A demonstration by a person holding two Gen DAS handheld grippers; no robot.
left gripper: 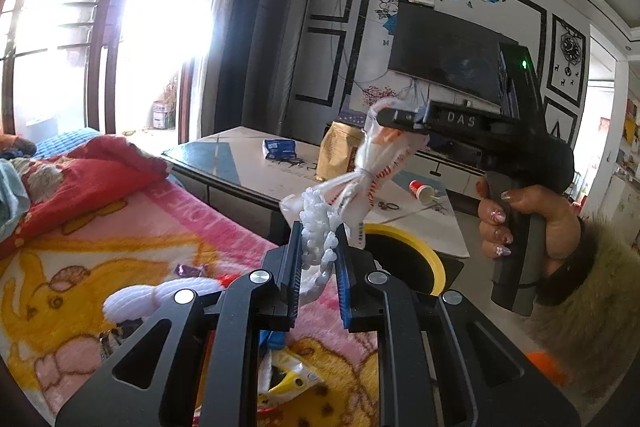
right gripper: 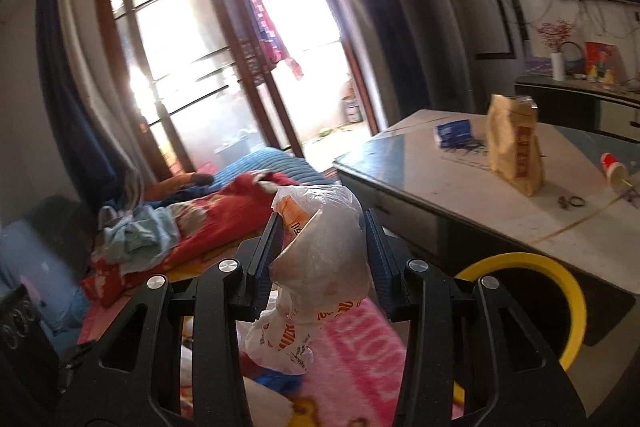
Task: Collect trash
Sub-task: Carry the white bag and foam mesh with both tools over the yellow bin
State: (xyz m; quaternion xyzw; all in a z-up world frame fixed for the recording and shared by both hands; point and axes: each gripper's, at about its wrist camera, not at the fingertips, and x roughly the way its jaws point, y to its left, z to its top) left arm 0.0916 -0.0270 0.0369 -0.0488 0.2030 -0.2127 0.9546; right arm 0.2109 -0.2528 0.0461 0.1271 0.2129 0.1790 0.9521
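Carrying bagged trash toward the yellow-rimmed bin (left gripper: 416,247)

Left gripper (left gripper: 318,247) pinches the white foam strip (left gripper: 316,223); right gripper (right gripper: 320,247) clamps the plastic bag (right gripper: 320,247). Centre both above the bin before releasing.

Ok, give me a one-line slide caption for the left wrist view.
Left gripper and right gripper hold a knotted plastic bag above the yellow-rimmed bin beside the pink blanket.

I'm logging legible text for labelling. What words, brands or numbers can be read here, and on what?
"DAS": on the side of the right gripper, white letters, left wrist view.
Orange print on the plastic bag: crumpled, unreadable.
Red band on the brown paper bag: blurred.
Blue packet on the table: too small.
Pink blanket lettering: partial, unreadable.
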